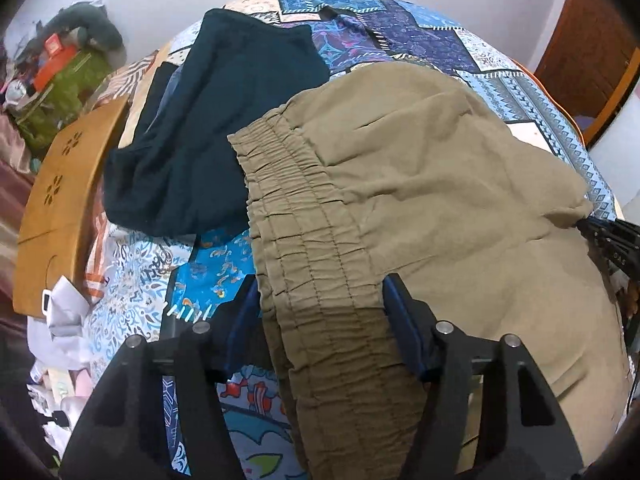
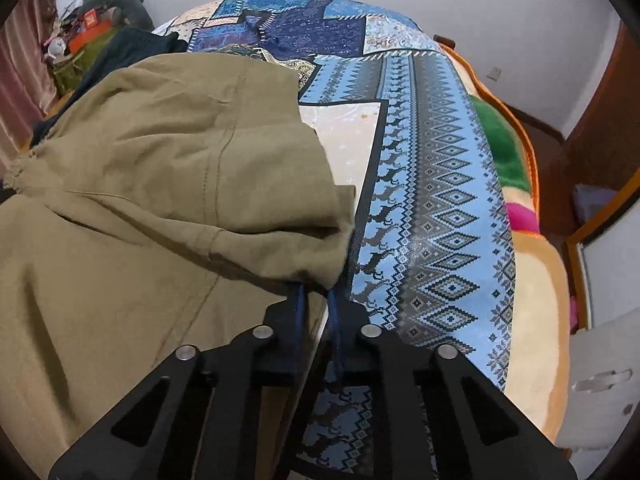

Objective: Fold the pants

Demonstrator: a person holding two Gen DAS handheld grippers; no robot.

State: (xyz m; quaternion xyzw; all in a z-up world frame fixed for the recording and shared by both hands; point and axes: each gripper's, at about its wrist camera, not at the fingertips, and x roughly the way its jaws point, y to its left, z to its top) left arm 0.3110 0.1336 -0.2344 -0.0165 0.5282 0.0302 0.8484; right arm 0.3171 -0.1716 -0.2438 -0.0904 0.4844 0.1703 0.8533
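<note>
1 pair of khaki pants (image 1: 400, 184) is lying across a bed covered by 1 blue patterned bedspread (image 1: 404, 32), with the gathered elastic waistband (image 1: 296, 216) running from the middle of the left wrist view down to its near edge. 2 grippers are working on it. The left gripper (image 1: 320, 312) is standing part open, its 2 blue-padded fingers (image 1: 404, 320) sitting on either side of the waistband with the cloth between them; whether the pads are pressing on it I cannot tell. The right gripper (image 2: 318, 300) is showing its jaws nearly together, pinching a bunched corner of the pants at their right edge. The left wrist view is also catching that right gripper at its far right border, black against the gathered cloth. Only the left wrist view is showing 1 dark teal garment (image 1: 216, 128) lying just left of the pants and partly under the waistband, 1 wooden board (image 1: 60, 208) with flower-shaped cutouts at the left, and some white crumpled things near the bottom left. Only the right wrist view is showing the long diamond-patterned strip of the bedspread on the right, 1 blanket (image 2: 508, 156) with green, pink and orange patches beyond it, and 1 wooden door (image 2: 600, 128) at the far right. Both views are showing a cluttered pile (image 2: 92, 24) against the far left wall.
</note>
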